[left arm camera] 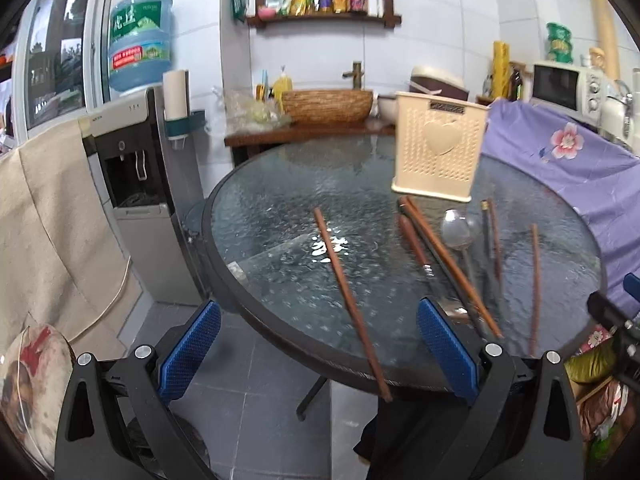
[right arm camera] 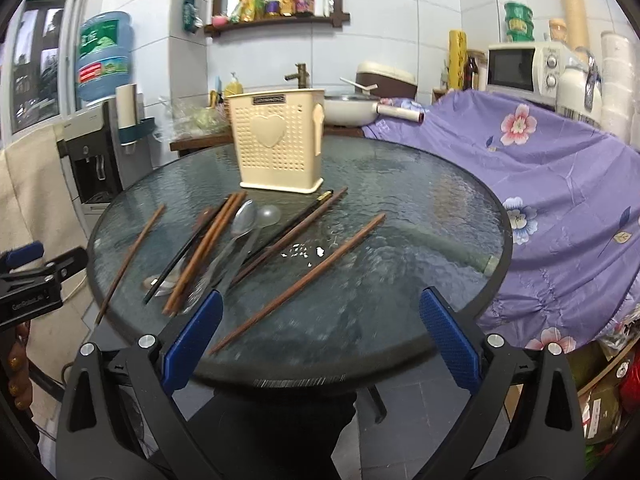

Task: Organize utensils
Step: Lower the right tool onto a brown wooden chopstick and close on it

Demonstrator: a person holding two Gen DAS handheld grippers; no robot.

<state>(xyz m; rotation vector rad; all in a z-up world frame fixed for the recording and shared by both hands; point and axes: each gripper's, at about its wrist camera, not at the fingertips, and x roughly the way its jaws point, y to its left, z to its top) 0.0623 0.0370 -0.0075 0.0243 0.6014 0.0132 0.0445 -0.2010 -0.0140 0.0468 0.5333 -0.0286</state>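
Nothing seems sorted yet: the chopsticks [right arm camera: 298,282] and spoons [right arm camera: 244,216] all lie loose on the glass table [right arm camera: 400,208] before the cream holder [right arm camera: 278,146] (apparently empty). Left gripper [left arm camera: 318,350] and right gripper [right arm camera: 320,344] both gape, holding nothing.

Bright, even daylight fills both views, with white glare spots mid-way across the glass table [right arm camera: 400,184]. Fisheye bending curves the edges into black corners. Motion blur softens the chopsticks [left arm camera: 348,296] nearest the table's near edge.

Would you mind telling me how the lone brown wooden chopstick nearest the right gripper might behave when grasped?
The brown wooden chopstick looks thin and rigid, so probably light. On the textured glass table it may skid or roll. It lies flat, so fingers could struggle getting under.
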